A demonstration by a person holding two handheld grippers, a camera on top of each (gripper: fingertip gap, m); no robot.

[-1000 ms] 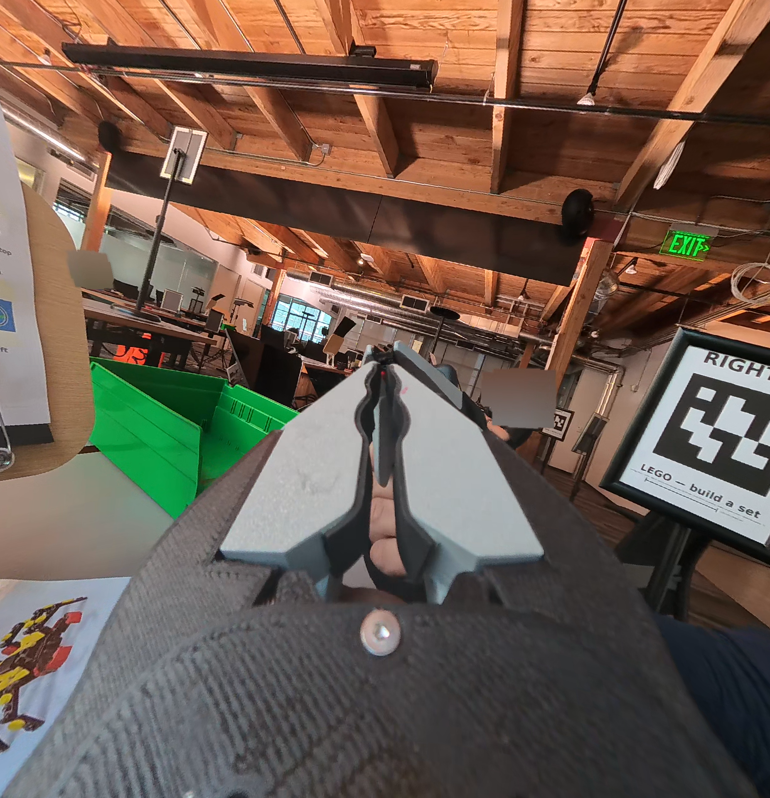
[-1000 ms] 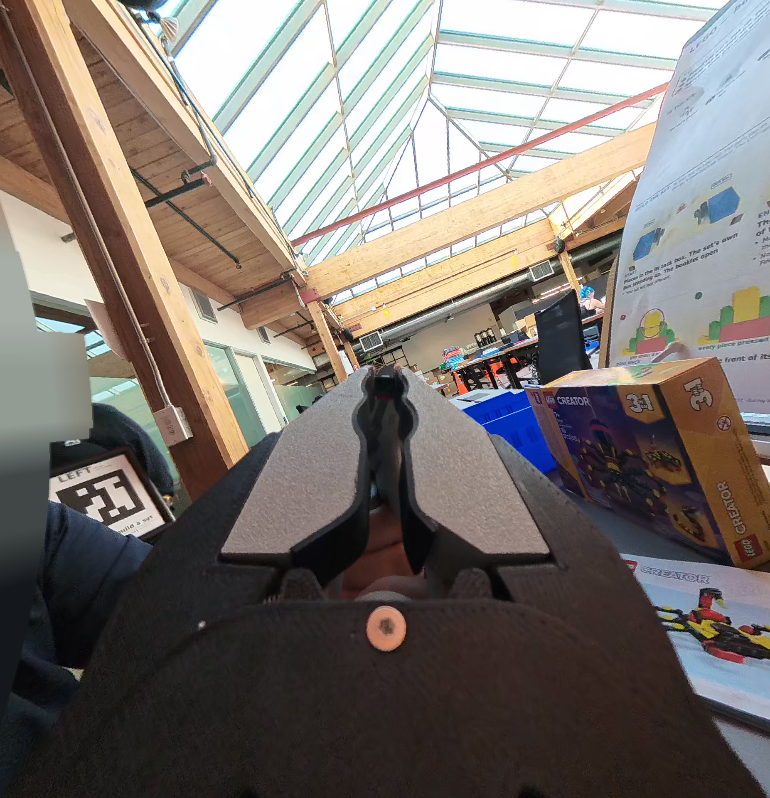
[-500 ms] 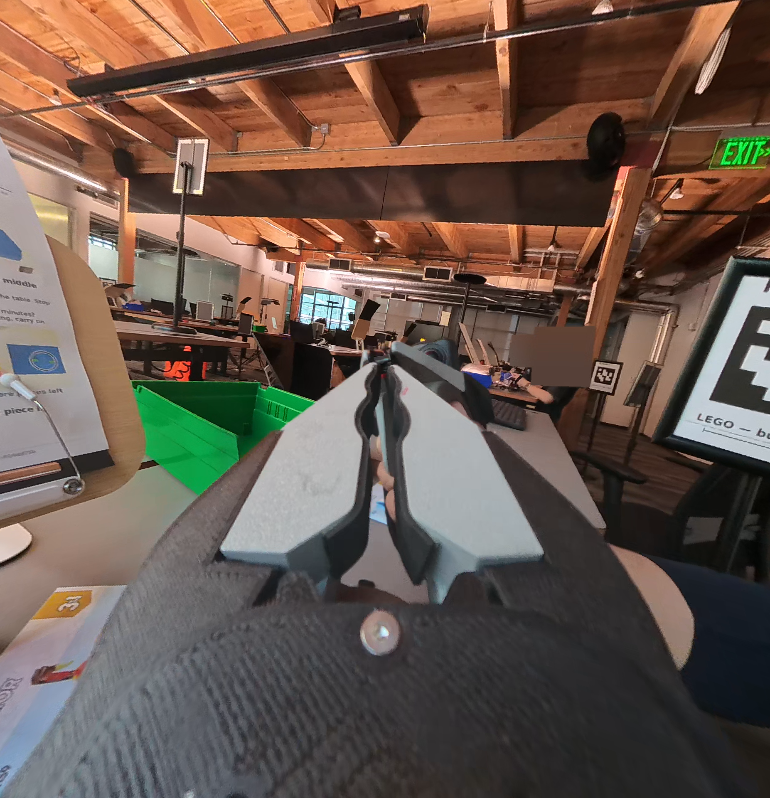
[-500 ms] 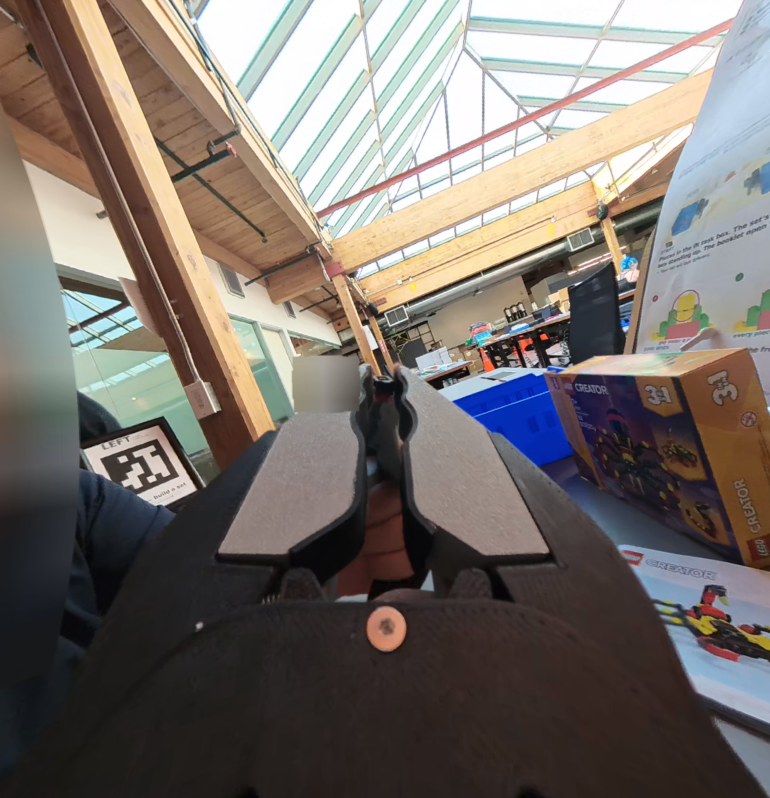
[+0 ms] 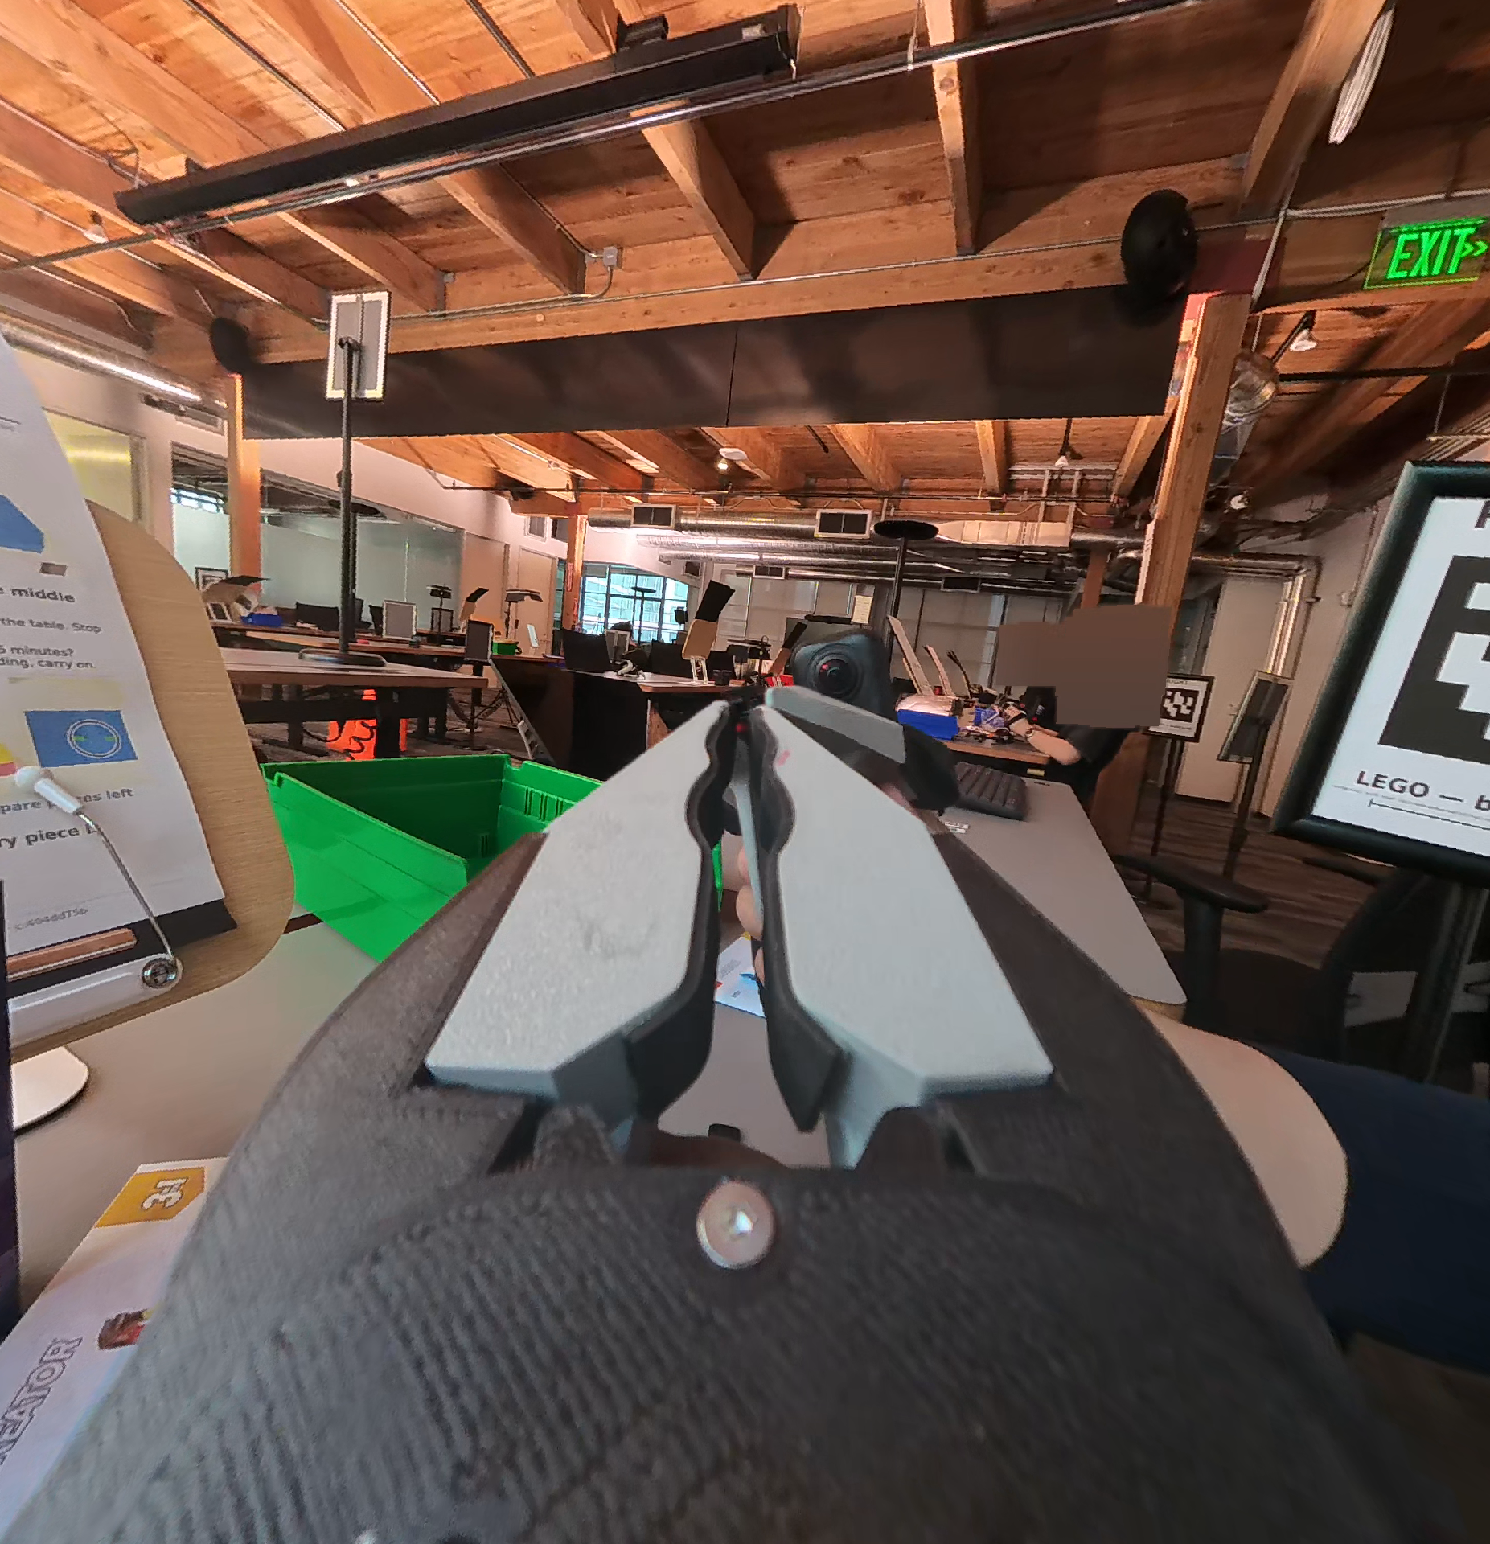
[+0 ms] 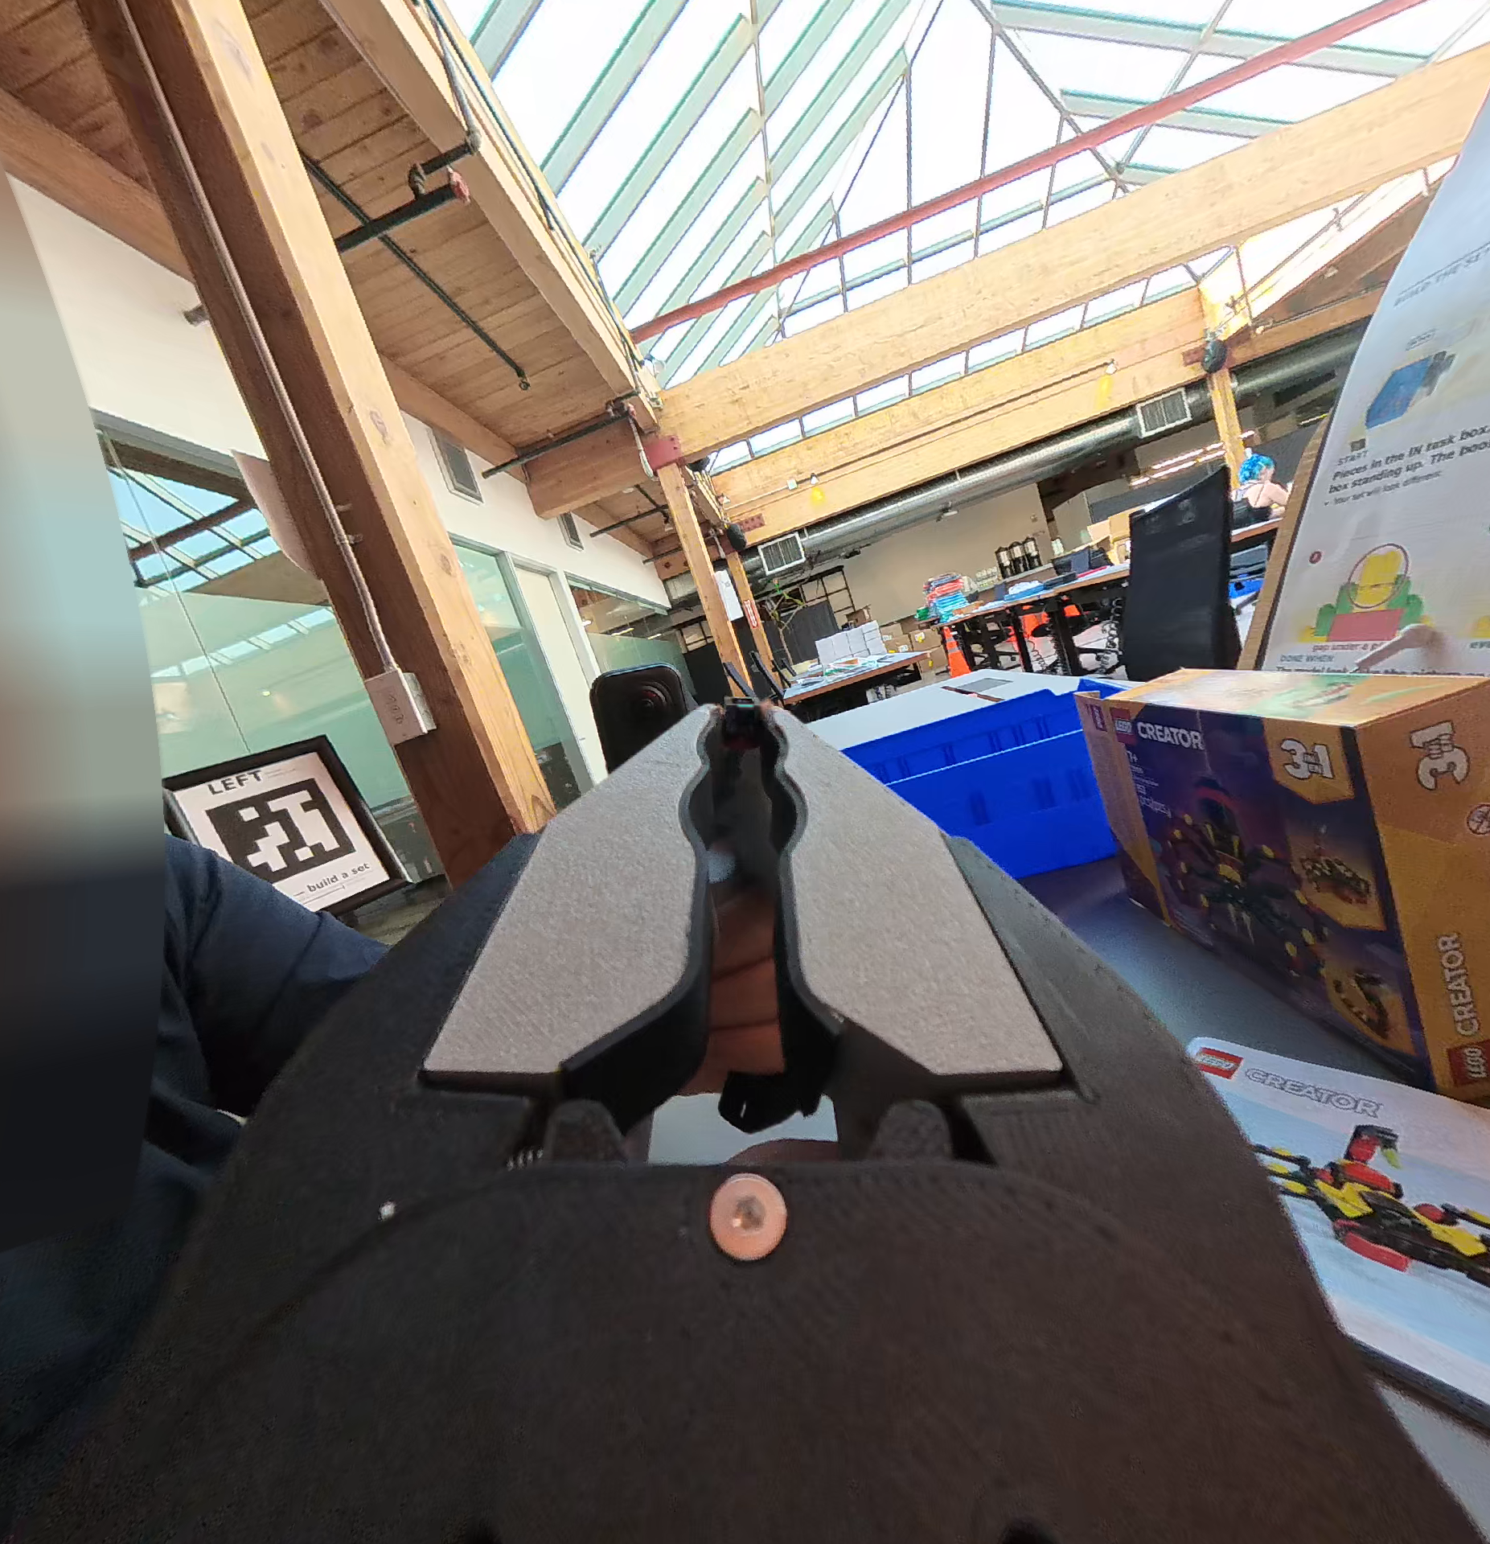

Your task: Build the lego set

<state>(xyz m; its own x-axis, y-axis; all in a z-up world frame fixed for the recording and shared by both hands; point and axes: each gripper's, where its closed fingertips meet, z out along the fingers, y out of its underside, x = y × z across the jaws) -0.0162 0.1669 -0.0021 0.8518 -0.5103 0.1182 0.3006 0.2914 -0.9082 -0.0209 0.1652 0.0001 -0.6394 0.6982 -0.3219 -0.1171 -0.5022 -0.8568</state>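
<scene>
My two grippers meet tip to tip above the table. In the right wrist view my right gripper (image 6: 743, 735) is shut on a small black piece with a red underside (image 6: 740, 725). The left gripper's round camera (image 6: 641, 710) sits just behind that piece. In the left wrist view my left gripper (image 5: 743, 725) has its fingers together. Its tips touch the same small black and red piece (image 5: 746, 700). The right gripper's grey finger (image 5: 833, 720) and camera (image 5: 833, 668) are right behind it. A hand shows below both pairs of fingers.
A green bin (image 5: 390, 827) stands at the left and a blue bin (image 6: 983, 785) at the right. A toy set box (image 6: 1326, 869) and an instruction booklet (image 6: 1376, 1203) lie on the grey table (image 5: 1050, 886). An instruction sheet stands on a wooden stand (image 5: 181, 752). Framed marker signs (image 5: 1443, 668) flank the table. The tips of both grippers are at nearly the same place.
Both grippers have tilted down, so the table and bins show more. They have stayed tip to tip. The right fingers parted slightly around the small piece and still grip it.
</scene>
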